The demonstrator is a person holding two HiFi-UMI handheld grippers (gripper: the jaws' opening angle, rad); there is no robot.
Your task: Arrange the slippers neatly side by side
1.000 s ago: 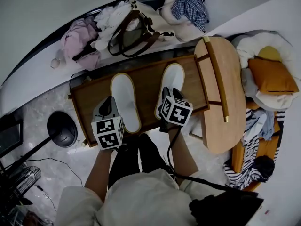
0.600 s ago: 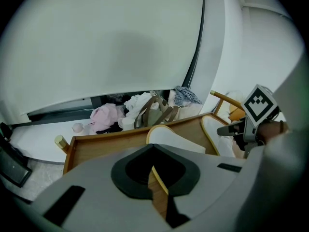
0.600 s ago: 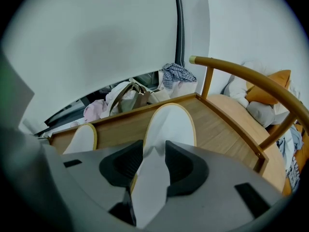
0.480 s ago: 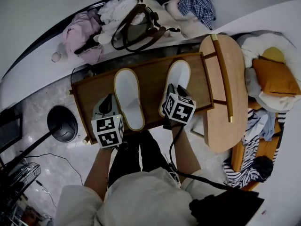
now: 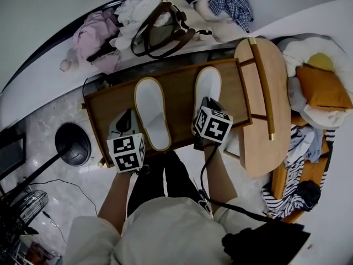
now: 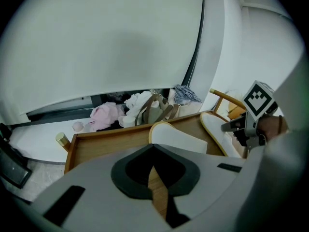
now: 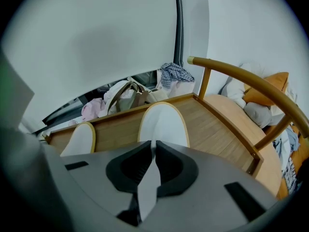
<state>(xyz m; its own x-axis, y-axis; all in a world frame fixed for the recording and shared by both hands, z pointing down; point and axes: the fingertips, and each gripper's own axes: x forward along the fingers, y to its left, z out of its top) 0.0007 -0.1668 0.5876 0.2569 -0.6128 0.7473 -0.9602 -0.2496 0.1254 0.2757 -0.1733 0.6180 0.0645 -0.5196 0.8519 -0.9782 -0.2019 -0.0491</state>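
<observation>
R gripper point(image 7: 153, 146) jaws have just closed, pinching the near edge of the R slipper point(image 5: 208, 84).
Both white slippers lie on a wooden tray point(image 5: 176, 87); the L slipper point(image 5: 150, 112) is apart to the left, w/ bare wood between. L gripper point(image 6: 153, 149) hovers beside it, jaws together, empty.

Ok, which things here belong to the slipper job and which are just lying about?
Job: left slipper; right slipper; right gripper, jaws just closed on that slipper's heel; left gripper, empty; wooden tray.
Lying about: handbag, pink garment, checked shirt, orange cushion, wooden chair.
</observation>
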